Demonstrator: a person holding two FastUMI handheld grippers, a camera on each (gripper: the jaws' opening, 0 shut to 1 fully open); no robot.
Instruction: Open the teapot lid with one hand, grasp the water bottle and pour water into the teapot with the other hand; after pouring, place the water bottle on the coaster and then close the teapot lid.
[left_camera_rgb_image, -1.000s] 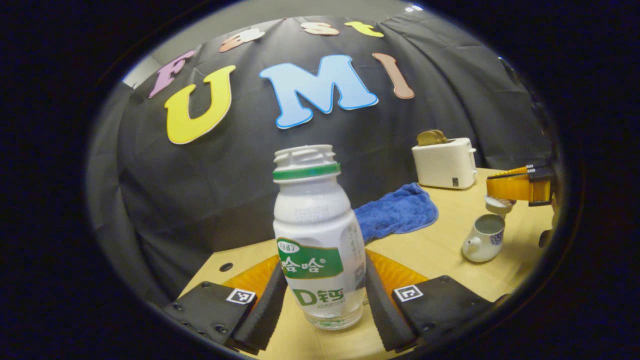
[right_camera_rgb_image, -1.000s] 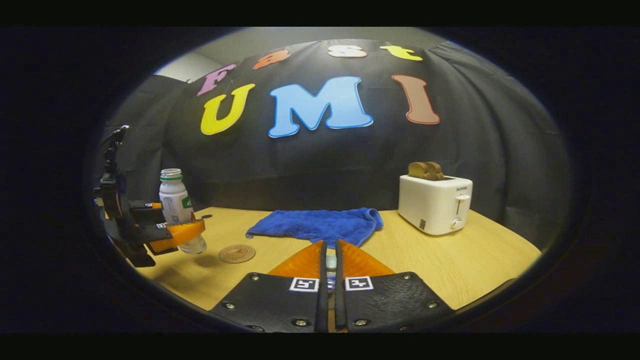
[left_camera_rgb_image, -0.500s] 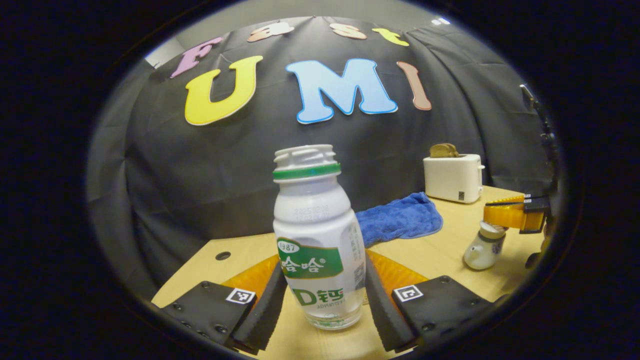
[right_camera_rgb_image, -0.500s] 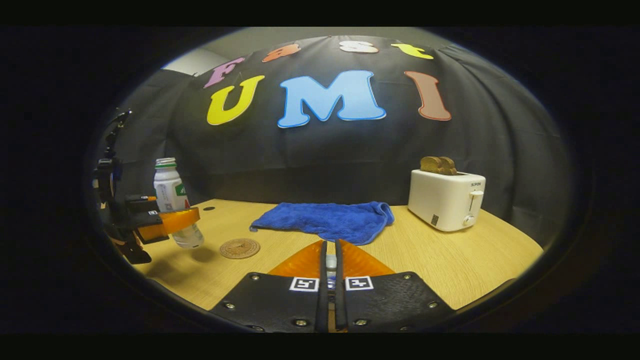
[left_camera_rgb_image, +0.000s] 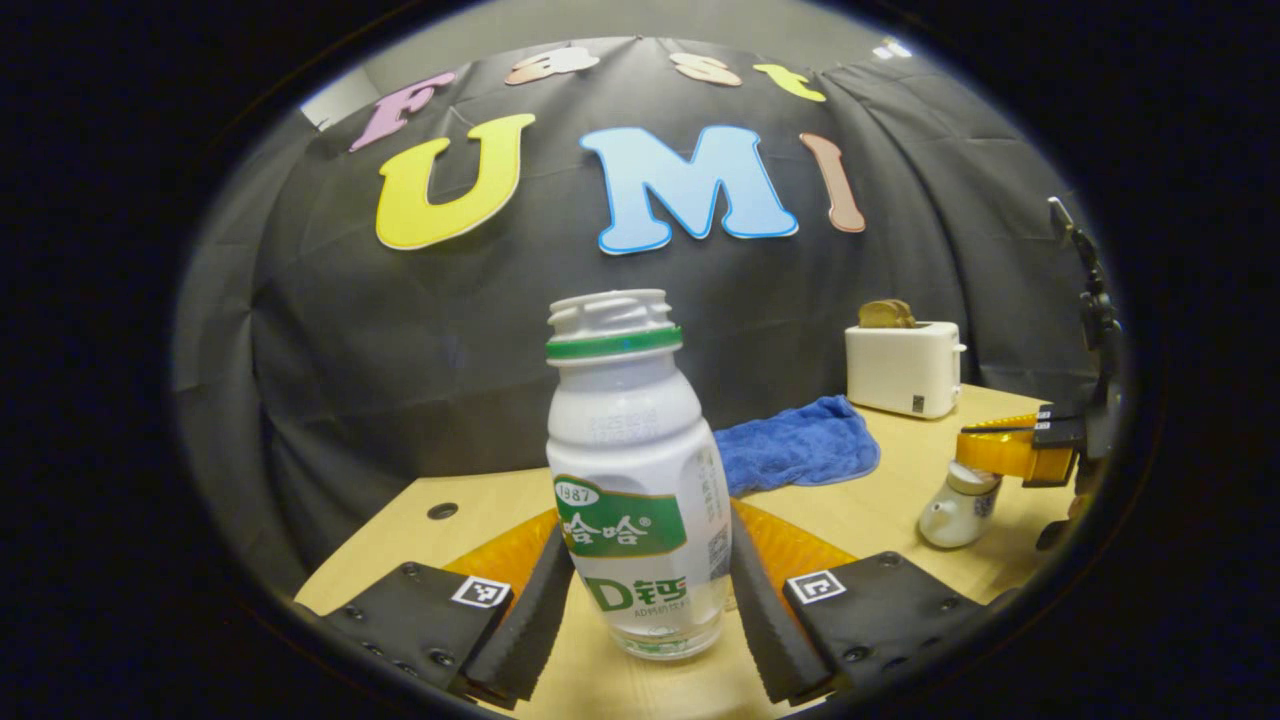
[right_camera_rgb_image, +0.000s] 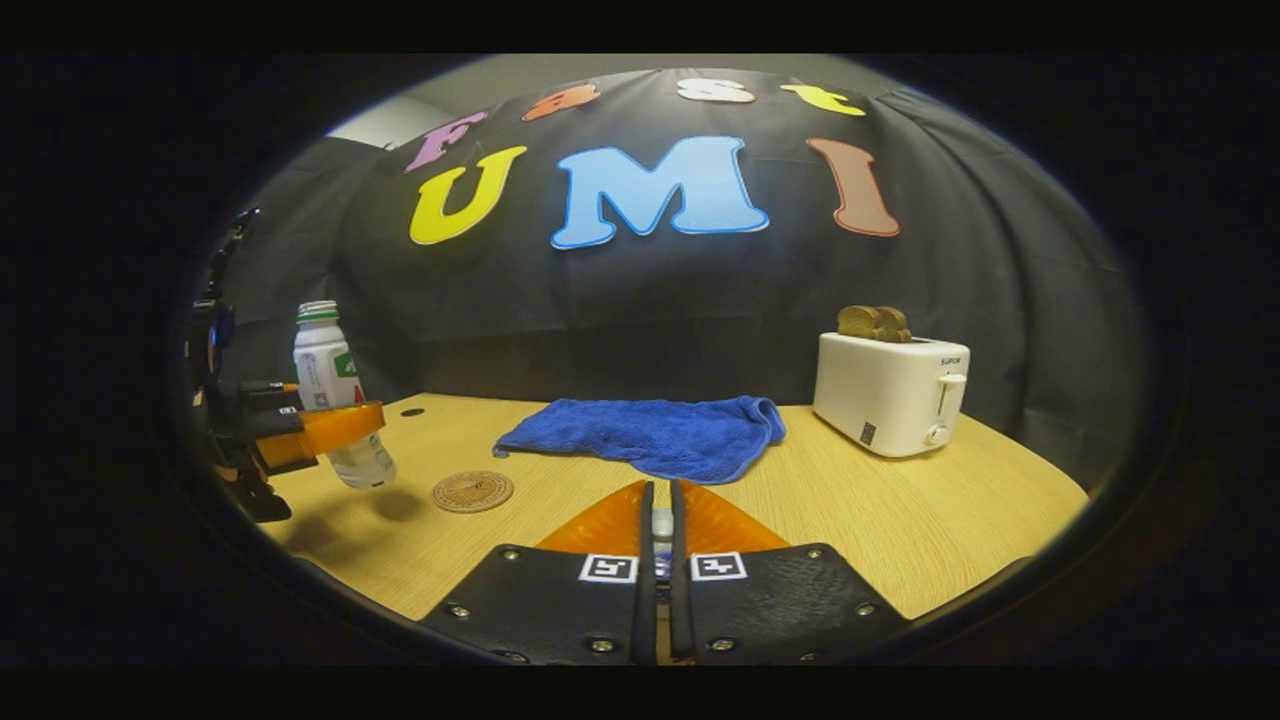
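Holding the water bottle (left_camera_rgb_image: 638, 470) upright between its jaws, the left gripper (left_camera_rgb_image: 640, 620) keeps it lifted off the tabletop (right_camera_rgb_image: 900, 540); in the right gripper view the bottle (right_camera_rgb_image: 330, 400) hangs above its own shadow at about 9 o'clock, with the coaster (right_camera_rgb_image: 473, 491) lying just beside it, toward the middle of the tabletop. The bottle has no cap and its neck points straight up.

Over at 3 o'clock in the left gripper view, the right gripper (left_camera_rgb_image: 1010, 452) sits right at the top of the teapot (left_camera_rgb_image: 955, 510), and the teapot lid (left_camera_rgb_image: 972, 478) looks set on the pot. In its own view the right gripper (right_camera_rgb_image: 660, 535) has its jaws drawn almost together on something small and pale, which I take to be the lid's knob, though it is too small to be sure.

By my reading the pouring is over, and both closing steps are in hand together. The bottle now needs bringing over the coaster and lowering flat onto it, kept level so nothing spills, before the left jaws let go. The right jaws need only open and lift clear without dragging the lid askew.

A blue towel (right_camera_rgb_image: 650, 440) and a toaster (right_camera_rgb_image: 890, 395) stand at the back, well apart from all this.
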